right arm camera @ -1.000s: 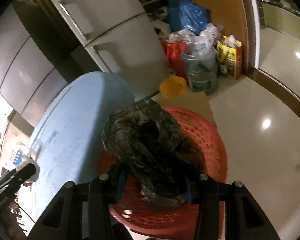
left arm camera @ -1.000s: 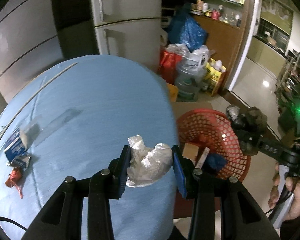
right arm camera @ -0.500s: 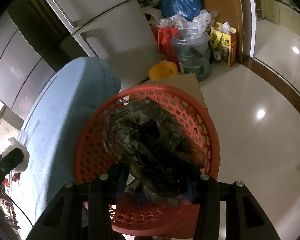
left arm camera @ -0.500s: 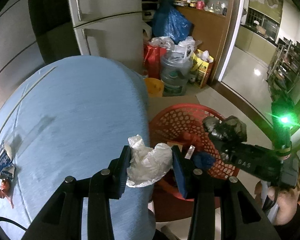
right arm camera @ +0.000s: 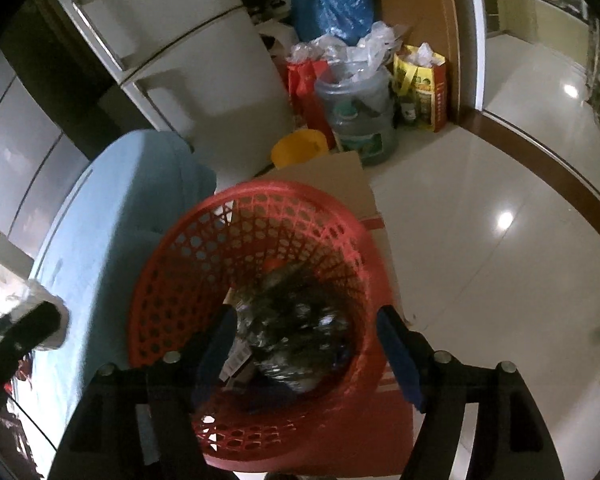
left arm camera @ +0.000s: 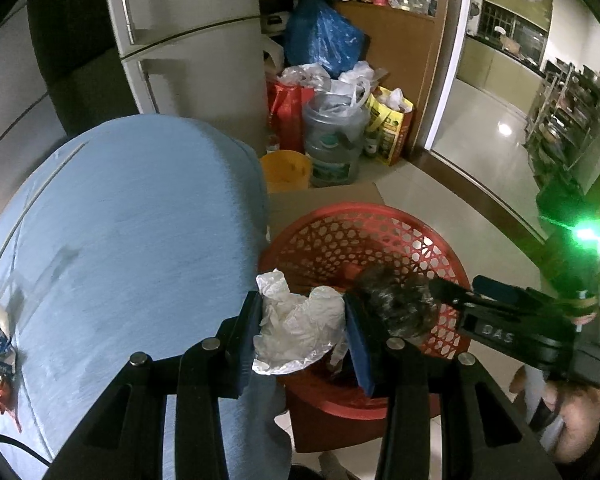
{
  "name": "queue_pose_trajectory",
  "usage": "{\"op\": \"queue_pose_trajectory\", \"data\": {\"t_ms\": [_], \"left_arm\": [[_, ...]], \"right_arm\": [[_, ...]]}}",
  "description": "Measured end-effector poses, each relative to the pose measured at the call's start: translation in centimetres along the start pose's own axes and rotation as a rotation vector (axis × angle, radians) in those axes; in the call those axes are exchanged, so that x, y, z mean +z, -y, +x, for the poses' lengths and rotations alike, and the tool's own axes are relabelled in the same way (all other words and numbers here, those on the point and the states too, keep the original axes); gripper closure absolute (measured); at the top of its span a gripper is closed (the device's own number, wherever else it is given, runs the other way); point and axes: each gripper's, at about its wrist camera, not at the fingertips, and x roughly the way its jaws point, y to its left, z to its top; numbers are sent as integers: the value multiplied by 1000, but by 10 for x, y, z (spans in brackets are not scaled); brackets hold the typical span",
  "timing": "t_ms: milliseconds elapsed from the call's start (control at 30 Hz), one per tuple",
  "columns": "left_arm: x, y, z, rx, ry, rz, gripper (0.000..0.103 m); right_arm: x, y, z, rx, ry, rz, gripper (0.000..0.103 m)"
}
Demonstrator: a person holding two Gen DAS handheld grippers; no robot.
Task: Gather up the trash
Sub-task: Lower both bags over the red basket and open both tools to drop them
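Left gripper point(left arm camera: 304, 328) clamps crumpled white plastic wad point(left arm camera: 296, 330) between blue pads, over gap between blue table edge point(left arm camera: 140, 220) and red basket point(left arm camera: 364, 240). Right gripper point(right arm camera: 306, 344) above basket, jaws opening, wide apart; dark plastic bag point(right arm camera: 296, 328) blurred, clear of pads, inside basket. Small wrappers point(left arm camera: 0, 356) at table's left edge.

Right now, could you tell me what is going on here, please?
A person is collecting trash with two handheld grippers. The right gripper is opening above the round red plastic mesh basket, and the crumpled black plastic bag sits loose between its fingers, inside the basket. The left gripper holds a crumpled white plastic bag at the blue-covered table's edge, beside the basket.
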Motion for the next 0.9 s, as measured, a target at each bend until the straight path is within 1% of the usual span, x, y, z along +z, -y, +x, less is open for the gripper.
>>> {"op": "queue_pose_trajectory", "data": {"t_ms": [233, 400, 467, 500, 533, 567, 600, 767, 900], "left_arm": [[3, 14, 13, -11, -23, 18, 61], [7, 25, 24, -39, -46, 37, 59], [9, 28, 28, -50, -53, 42, 56], [10, 30, 30, -49, -55, 44, 48], [10, 31, 32, -44, -60, 45, 43], [11, 31, 34, -40, -66, 45, 35], [11, 31, 36, -36, -71, 45, 33], [9, 24, 29, -41, -59, 42, 33], [5, 8, 22, -31, -51, 15, 33]], "right_arm": [[3, 5, -28, 6, 70, 26, 28], [6, 6, -40, 7, 98, 34, 27], [6, 6, -44, 3, 106, 36, 28], [6, 7, -46, 1, 109, 37, 28], [6, 7, -48, -2, 113, 37, 27], [6, 7, -50, -4, 116, 37, 27], [6, 7, -52, -8, 120, 36, 28], [7, 7, -60, -22, 134, 38, 28], [7, -5, -62, -18, 138, 23, 28]]}}
